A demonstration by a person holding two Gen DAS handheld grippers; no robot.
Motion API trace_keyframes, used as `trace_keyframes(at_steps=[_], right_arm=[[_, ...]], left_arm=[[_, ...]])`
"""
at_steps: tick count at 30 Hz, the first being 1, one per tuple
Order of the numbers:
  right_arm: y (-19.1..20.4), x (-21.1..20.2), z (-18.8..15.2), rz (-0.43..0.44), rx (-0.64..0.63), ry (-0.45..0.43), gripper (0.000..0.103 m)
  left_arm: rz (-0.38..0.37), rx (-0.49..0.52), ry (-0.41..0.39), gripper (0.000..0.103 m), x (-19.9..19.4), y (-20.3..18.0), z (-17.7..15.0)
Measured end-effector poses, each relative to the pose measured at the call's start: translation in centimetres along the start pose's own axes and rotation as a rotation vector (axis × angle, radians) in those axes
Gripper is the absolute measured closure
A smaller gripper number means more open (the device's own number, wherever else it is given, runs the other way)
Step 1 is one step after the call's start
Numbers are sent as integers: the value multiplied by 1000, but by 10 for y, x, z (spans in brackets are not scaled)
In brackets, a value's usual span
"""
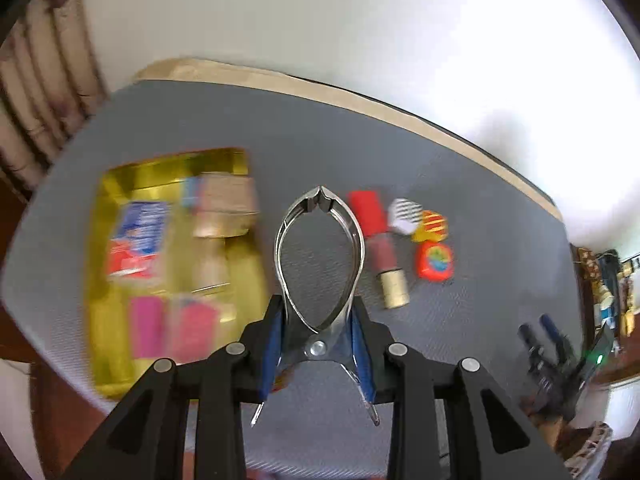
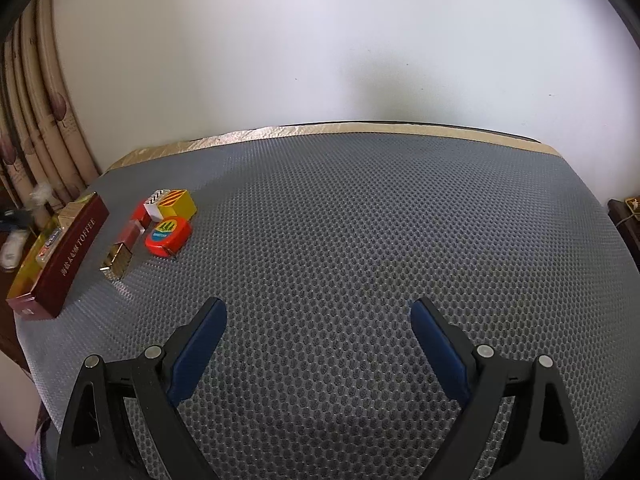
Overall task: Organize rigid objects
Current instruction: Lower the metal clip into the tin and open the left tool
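My left gripper (image 1: pixel 319 312) is shut on the handles of steel nail nippers (image 1: pixel 320 248), held above the grey mat with the tips pointing away. To their left lies a gold tin tray (image 1: pixel 116 184) with several small boxes in it, blurred. To their right lie a red and gold lipstick (image 1: pixel 380 240), a white striped block (image 1: pixel 404 216), a yellow block (image 1: pixel 432 226) and a red tape measure (image 1: pixel 436 262). My right gripper (image 2: pixel 318 320) is open and empty over bare mat, with the tape measure (image 2: pixel 168 236), the lipstick (image 2: pixel 122 250) and the tin (image 2: pixel 76 244) at its far left.
A grey honeycomb mat (image 2: pixel 360 240) covers the table, with a tan edge strip (image 2: pixel 320 130) at the back against a white wall. Curtains (image 2: pixel 36 140) hang at the left. The right gripper (image 1: pixel 548 344) shows at the right edge of the left wrist view.
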State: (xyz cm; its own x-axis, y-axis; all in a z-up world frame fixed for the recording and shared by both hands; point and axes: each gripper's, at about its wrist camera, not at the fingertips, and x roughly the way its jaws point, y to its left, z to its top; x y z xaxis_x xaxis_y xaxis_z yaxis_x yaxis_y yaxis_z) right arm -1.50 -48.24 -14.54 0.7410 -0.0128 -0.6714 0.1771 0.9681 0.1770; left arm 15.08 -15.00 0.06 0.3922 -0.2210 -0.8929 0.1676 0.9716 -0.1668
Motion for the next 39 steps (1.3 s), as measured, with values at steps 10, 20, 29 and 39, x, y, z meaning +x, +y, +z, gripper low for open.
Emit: trace_keyframes(at_steps=[10, 20, 29, 39], right_arm=[[1, 1, 0, -22, -18, 14, 11], [2, 4, 1, -27, -27, 35, 11], [2, 4, 0, -26, -29, 40, 10], [2, 1, -2, -28, -31, 44, 9]], left_arm=[[159, -24, 30, 71, 20, 114, -30], [160, -34, 10, 71, 30, 124, -25], [205, -46, 32, 70, 54, 125, -23], [218, -80, -25, 66, 29, 125, -27]])
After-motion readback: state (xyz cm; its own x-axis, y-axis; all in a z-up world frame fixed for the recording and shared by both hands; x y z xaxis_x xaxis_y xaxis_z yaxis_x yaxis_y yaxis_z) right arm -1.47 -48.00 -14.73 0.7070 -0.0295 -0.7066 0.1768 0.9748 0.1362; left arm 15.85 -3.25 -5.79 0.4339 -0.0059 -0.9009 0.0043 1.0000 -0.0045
